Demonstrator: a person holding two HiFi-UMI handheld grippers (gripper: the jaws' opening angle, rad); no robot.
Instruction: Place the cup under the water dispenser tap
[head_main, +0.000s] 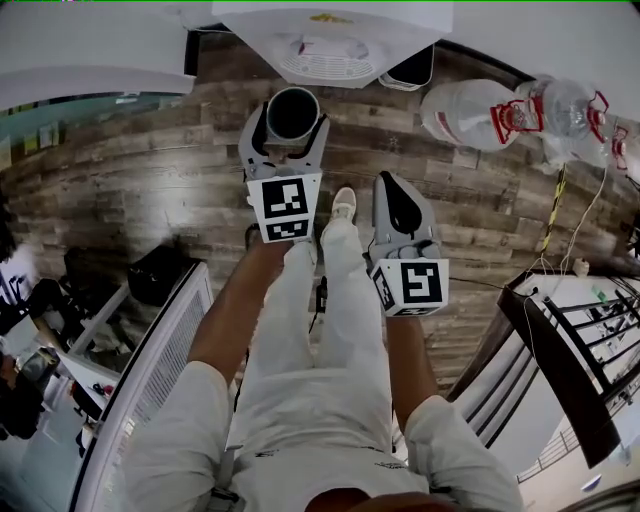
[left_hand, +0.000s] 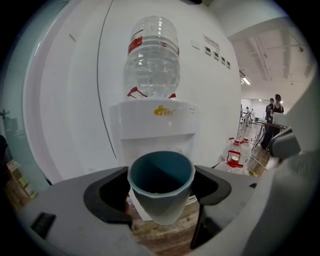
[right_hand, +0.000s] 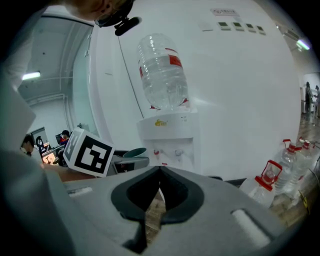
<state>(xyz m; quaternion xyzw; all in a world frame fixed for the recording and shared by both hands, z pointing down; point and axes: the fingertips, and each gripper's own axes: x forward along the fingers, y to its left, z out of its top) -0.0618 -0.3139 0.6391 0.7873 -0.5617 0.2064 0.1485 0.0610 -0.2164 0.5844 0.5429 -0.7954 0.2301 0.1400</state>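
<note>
Jaws of the left gripper (head_main: 286, 130) are standing wide and clasping the cup (left_hand: 161, 200) by its sides; I am reading it as a blue-grey cup, upright, mouth up, nothing visible inside. Jaws of the right gripper (right_hand: 159, 175) are pressing together at their tips and are carrying nothing. Item, cup: it is hanging in the left gripper in front of the water dispenser (left_hand: 155, 130), lined up with the recess below the front panel but apart from it, not yet under a tap. Item, dispenser: white, it is standing against a curved white wall (left_hand: 75, 100) and is bearing an upturned clear bottle (left_hand: 152, 60) with a red band. Item, taps (right_hand: 167, 151): two small red ones are showing inside the recess in the right gripper view. Item, spare bottles (head_main: 480, 112): several large clear ones with red handles are lying on the wooden floor (head_main: 150, 180) to the right of the dispenser. Item, marker cubes: one is riding on the left gripper (head_main: 285, 205), one on the right (head_main: 412, 285). Item, the person's white trousers (head_main: 320, 340) and one pale shoe (head_main: 343, 203) are showing between the two grippers in the head view.
</note>
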